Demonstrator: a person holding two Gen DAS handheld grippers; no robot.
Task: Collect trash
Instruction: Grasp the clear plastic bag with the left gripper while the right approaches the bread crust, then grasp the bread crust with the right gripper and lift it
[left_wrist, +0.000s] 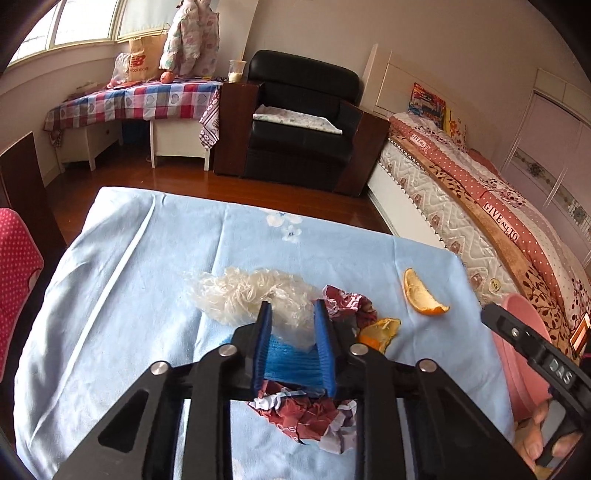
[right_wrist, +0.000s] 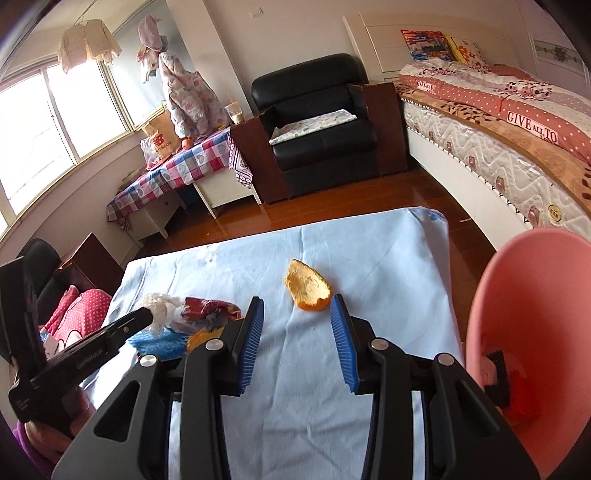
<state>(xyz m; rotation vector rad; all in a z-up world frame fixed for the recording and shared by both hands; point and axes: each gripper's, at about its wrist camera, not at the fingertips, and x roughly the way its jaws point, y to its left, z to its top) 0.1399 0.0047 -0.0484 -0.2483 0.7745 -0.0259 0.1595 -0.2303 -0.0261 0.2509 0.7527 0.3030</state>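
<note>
On the light blue cloth-covered table (left_wrist: 147, 280) lie a crumpled clear plastic bag (left_wrist: 243, 291), crumpled red and white paper (left_wrist: 347, 302), a blue net piece (left_wrist: 291, 362), a small orange peel (left_wrist: 380, 330) and a larger orange peel (left_wrist: 421, 295). More red paper (left_wrist: 310, 413) lies under the left gripper. My left gripper (left_wrist: 293, 310) is partly open, its fingers on either side of the plastic bag's near edge and the blue net. My right gripper (right_wrist: 297, 308) is open and empty, just short of the larger orange peel (right_wrist: 308, 288). A pink bin (right_wrist: 528, 332) stands at the right.
Beyond the table stand a black armchair (left_wrist: 303, 122), a bed with a patterned quilt (left_wrist: 480, 177) and a side table under a checked cloth (left_wrist: 140, 99). The floor is brown wood. A chair with a red dotted cushion (left_wrist: 14, 266) is at the left.
</note>
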